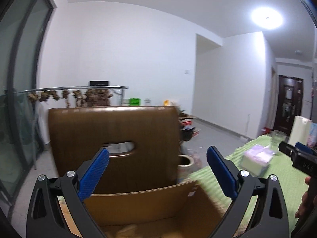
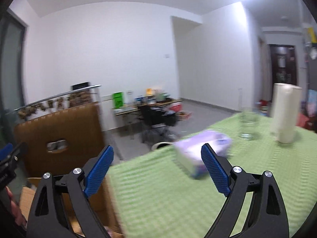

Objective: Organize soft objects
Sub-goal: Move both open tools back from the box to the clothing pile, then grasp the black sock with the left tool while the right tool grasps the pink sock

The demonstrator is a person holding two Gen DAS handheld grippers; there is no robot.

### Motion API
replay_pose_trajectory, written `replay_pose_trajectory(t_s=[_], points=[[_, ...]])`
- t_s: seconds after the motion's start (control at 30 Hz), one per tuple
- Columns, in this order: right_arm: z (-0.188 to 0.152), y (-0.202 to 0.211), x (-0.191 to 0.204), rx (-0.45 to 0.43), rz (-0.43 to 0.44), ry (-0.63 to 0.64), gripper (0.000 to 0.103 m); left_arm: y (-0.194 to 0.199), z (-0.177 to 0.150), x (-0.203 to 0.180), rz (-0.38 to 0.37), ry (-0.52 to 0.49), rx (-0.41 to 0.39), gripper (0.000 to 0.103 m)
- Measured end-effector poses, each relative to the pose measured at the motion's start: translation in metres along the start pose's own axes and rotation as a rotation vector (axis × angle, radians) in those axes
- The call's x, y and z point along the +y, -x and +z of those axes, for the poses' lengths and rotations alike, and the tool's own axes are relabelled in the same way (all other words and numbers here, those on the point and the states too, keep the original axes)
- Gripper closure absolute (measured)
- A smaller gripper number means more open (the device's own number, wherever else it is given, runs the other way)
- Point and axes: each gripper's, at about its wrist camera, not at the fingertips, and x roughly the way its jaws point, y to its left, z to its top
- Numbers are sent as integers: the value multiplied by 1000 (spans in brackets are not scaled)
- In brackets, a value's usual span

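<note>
Left gripper (image 1: 157,175): jaws spread wide and empty, above an open cardboard box (image 1: 138,204) whose raised flap stands straight ahead. Right gripper (image 2: 157,171): jaws opening, nothing between the pads, over the green tablecloth (image 2: 178,198). Ahead, just behind its right finger, lies a purple tissue pack (image 2: 200,152); farther right stand a clear glass (image 2: 248,123) and an upright paper-towel roll (image 2: 285,113).

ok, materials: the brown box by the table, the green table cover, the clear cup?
Brown box: looks like corrugated cardboard, matte, with a cut hand slot and folded flaps. Green table cover: seems woven or quilted fabric, with ribbed rows and no shine, though blur leaves it open. Clear cup: see-through, glass or hard plastic; I cannot tell which.
</note>
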Motion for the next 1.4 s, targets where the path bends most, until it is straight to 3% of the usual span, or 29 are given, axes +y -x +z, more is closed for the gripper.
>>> replay_pose_trajectory(t_s=[0.2, 0.43, 0.63, 0.87, 1.13, 1.4], points=[[-5, 44, -84, 3, -234, -75, 16, -12, 3, -91, -193, -28, 14, 7], [-21, 130, -188, 6, -489, -137, 16, -9, -2, -213, -414, -63, 12, 7], [-38, 208, -264, 8, -693, -185, 15, 8, -23, -319, -598, -118, 66, 7], [-59, 303, -314, 25, -875, -220, 15, 53, -56, -415, -773, -174, 112, 7], [-80, 368, -339, 30, -979, -270, 15, 105, -78, -456, -892, -238, 108, 7], [-106, 385, -345, 53, -975, -348, 15, 128, -80, -453, -905, -299, 111, 7]])
